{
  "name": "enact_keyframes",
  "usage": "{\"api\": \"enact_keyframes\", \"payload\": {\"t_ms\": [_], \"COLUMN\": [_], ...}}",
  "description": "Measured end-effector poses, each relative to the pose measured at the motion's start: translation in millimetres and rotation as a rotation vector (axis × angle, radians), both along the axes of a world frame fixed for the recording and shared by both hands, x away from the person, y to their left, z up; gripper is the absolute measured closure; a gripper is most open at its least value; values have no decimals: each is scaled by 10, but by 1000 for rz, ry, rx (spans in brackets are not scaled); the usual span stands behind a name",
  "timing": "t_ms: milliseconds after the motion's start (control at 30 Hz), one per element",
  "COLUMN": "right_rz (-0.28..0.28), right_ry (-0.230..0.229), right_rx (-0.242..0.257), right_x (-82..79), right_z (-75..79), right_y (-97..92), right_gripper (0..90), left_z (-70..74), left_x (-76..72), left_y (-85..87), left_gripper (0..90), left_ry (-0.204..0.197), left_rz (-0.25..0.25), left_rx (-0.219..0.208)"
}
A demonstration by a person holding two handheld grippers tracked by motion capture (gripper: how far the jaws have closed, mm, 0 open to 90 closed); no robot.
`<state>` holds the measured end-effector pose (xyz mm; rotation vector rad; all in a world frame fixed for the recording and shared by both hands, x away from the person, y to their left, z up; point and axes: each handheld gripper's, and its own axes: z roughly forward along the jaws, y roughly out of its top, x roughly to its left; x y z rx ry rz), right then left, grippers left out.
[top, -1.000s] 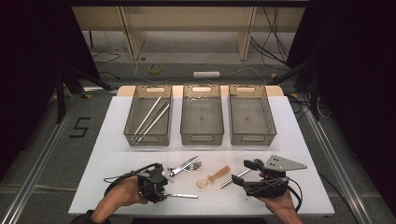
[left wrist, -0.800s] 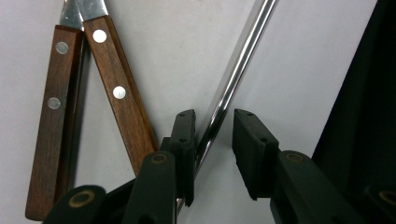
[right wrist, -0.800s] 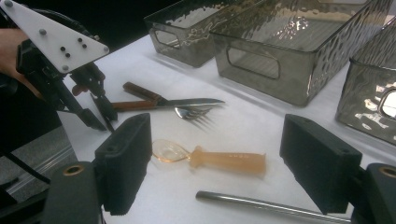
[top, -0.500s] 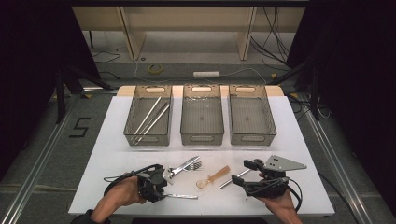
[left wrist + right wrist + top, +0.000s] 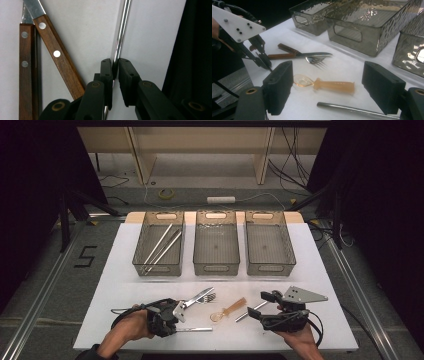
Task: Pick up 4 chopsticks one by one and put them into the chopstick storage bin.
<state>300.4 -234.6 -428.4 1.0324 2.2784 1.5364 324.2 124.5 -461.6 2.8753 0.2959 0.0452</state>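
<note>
My left gripper [image 5: 115, 68] has just been closing and its pads now pinch a thin shiny metal rod [image 5: 121, 32] that lies on the white table. In the high view this left gripper [image 5: 174, 326] is at the front left, with the rod [image 5: 195, 329] pointing right from it. My right gripper [image 5: 257, 306] rests at the front right with its jaws wide open. In the right gripper view nothing is between the right gripper's pads [image 5: 278, 87]. Ahead of them lie a peach plastic spoon [image 5: 329, 85] and a second metal rod [image 5: 357, 110].
A wooden-handled knife [image 5: 192, 299] and fork [image 5: 207, 296] lie crossed just beyond my left gripper. Three grey bins stand in a row at the back. The left bin [image 5: 145, 265] holds several metal rods. The middle bin [image 5: 215, 267] and the right bin [image 5: 270, 267] hold nothing.
The left gripper's jaws have drawn together onto the metal rod. Both hands have stayed where they were.
</note>
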Motion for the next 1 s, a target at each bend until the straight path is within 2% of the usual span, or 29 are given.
{"api": "enact_keyframes", "payload": {"t_ms": [133, 400, 633, 667, 833, 967, 1000], "right_rz": [0, 0, 0, 1, -1, -1, -1], "right_ry": [3, 1, 1, 1, 3, 3, 3], "right_rx": [0, 0, 2, 1, 3, 3, 3], "right_x": [-3, -2, -2, -2, -4, -2, -1], "right_z": [3, 4, 4, 4, 4, 3, 3], "right_y": [-2, -2, -1, -2, -4, -5, -6], "right_gripper": [262, 262, 262, 262, 262, 262, 262], "left_z": [2, 3, 22, 29, 49, 69, 85], "left_x": [-5, -1, -15, -14, -11, -18, -20], "left_y": [0, 14, 12, 11, 17, 29, 31], "left_gripper": [825, 846, 850, 850, 851, 851, 851], "left_ry": [-4, 5, 33, 35, 39, 63, 57], "left_rz": [-27, -33, -31, -24, -6, 13, 1], "left_rx": [5, -4, -5, -16, -11, -14, -8]}}
